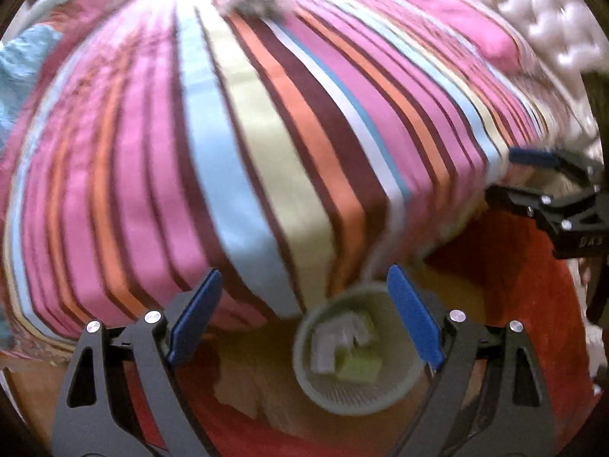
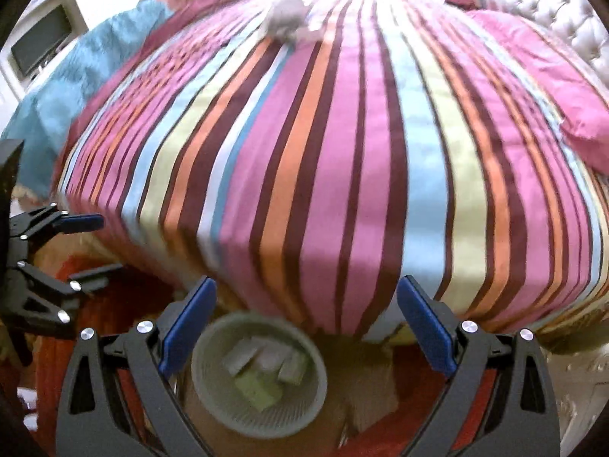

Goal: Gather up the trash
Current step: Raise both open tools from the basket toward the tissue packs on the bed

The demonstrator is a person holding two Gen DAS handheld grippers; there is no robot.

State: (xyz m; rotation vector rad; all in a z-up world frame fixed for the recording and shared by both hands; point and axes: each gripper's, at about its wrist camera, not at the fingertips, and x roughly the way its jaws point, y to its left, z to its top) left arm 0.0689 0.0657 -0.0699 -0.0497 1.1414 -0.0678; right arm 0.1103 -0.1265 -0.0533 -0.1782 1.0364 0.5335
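Both feeds are pretty smeared for me. Left tool [image 1: 304, 318] and right tool [image 2: 306, 323] are both spread wide with nothing between the pads. The bin [image 1: 359, 350] sits on the floor right against the near edge of the bed [image 1: 243, 144], with pale and green scraps [image 1: 352, 356] inside; can't make out what they are. A whitish crumpled lump [image 2: 287, 19] lies near the bed's far edge, too blurry to identify.

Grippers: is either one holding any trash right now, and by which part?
Nothing is held. The left gripper and right gripper both stand open and empty above the bin; gray crumpled trash lies on the bed.
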